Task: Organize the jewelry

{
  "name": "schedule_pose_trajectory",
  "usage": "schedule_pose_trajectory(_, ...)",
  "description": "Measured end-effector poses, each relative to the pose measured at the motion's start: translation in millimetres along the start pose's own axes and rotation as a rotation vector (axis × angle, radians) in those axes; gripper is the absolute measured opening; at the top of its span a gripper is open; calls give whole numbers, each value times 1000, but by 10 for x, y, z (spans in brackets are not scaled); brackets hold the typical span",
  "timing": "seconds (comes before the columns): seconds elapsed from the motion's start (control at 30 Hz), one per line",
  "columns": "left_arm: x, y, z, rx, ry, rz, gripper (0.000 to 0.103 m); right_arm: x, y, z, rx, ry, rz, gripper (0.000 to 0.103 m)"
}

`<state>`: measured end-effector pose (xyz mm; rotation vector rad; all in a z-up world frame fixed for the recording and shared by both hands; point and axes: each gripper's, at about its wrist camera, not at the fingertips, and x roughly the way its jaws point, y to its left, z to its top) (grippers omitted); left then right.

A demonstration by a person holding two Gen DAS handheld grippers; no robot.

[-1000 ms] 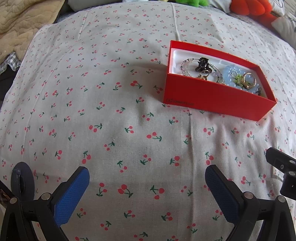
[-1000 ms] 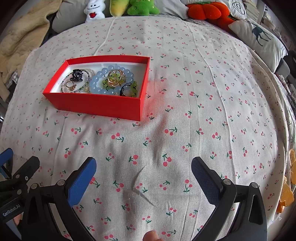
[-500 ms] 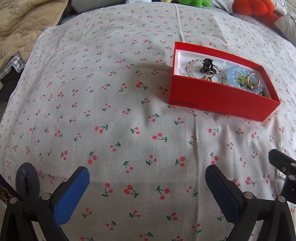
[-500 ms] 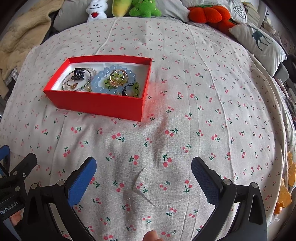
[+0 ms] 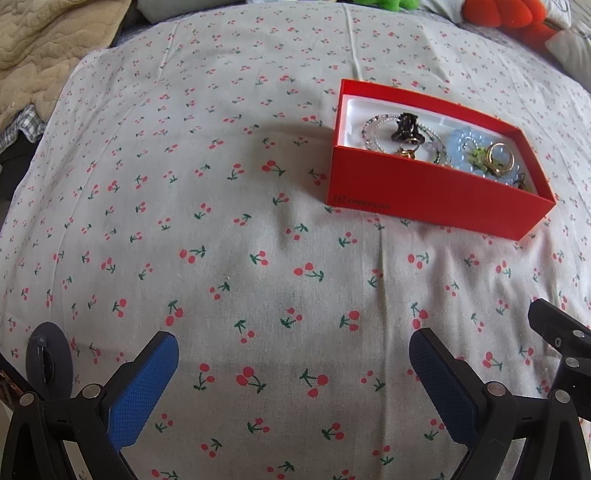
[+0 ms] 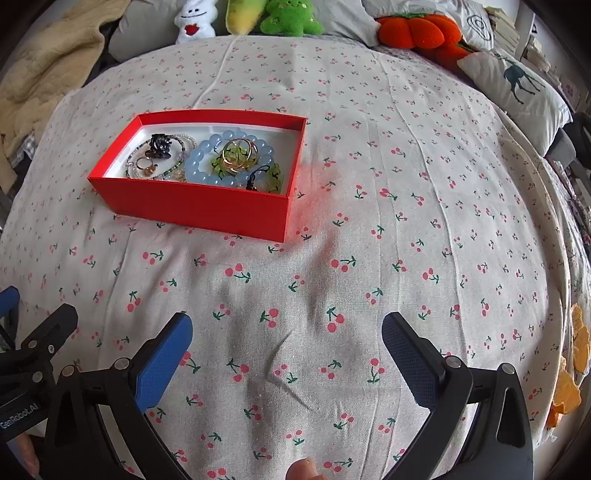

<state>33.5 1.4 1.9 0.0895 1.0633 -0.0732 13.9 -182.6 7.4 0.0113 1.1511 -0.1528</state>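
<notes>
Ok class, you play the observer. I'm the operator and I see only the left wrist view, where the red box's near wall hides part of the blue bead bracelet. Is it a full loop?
Observer: Yes. In the right wrist view the blue bead bracelet is a closed ring inside the red box.
Operator: Is the right gripper holding anything?
Observer: No. The right gripper is above the cherry-print sheet, its jaws open and empty.
Operator: What lies beyond the box?
Observer: A white plush toy sits at the bed's far edge.
</notes>
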Motion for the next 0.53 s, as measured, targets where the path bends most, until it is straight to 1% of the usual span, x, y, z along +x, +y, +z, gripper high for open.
schedule_pose_trajectory(0.47,136,20,-1,-24,7,22,102,83,22,-8,9,9,-5,103)
schedule_pose_trajectory(0.53,216,20,-30,-32,-11,0,102,152,16,-27,34,-2,-14,103)
